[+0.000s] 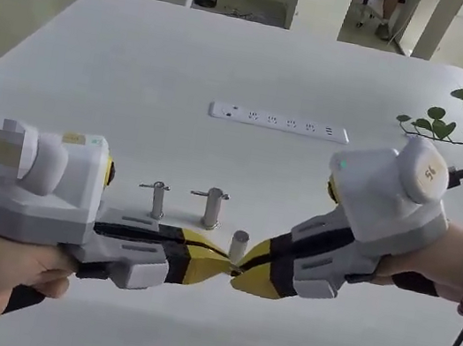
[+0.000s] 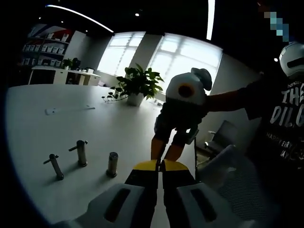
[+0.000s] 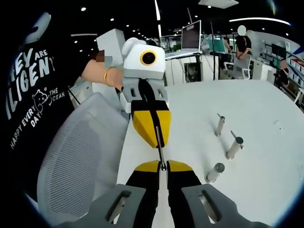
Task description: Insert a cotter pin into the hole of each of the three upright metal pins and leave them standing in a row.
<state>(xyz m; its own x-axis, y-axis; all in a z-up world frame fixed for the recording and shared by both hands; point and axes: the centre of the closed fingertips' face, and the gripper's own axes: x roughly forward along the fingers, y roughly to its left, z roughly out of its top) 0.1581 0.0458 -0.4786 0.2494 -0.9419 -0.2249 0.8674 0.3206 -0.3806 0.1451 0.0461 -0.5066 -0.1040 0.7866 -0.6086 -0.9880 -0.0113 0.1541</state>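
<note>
Two pins, the left pin (image 1: pixel 157 200) and the middle pin (image 1: pixel 213 208), are already carrying cotters on the tabletop (image 1: pixel 232 66). The third pin (image 1: pixel 238 246) is standing bare in the same row. Just in front of it, the left tool (image 1: pixel 216 269) and right tool (image 1: pixel 244 279) are meeting tip to tip, both clenching the last cotter (image 3: pixel 159 147).

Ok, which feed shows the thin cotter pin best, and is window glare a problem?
Head view: even, soft light, bare steel upright pin sharp. Left gripper view: bright windows backlight the right gripper, leaving it dark. Right gripper view: fisheye bends the white table, but the thin metal cotter pin reads clearly.
</note>
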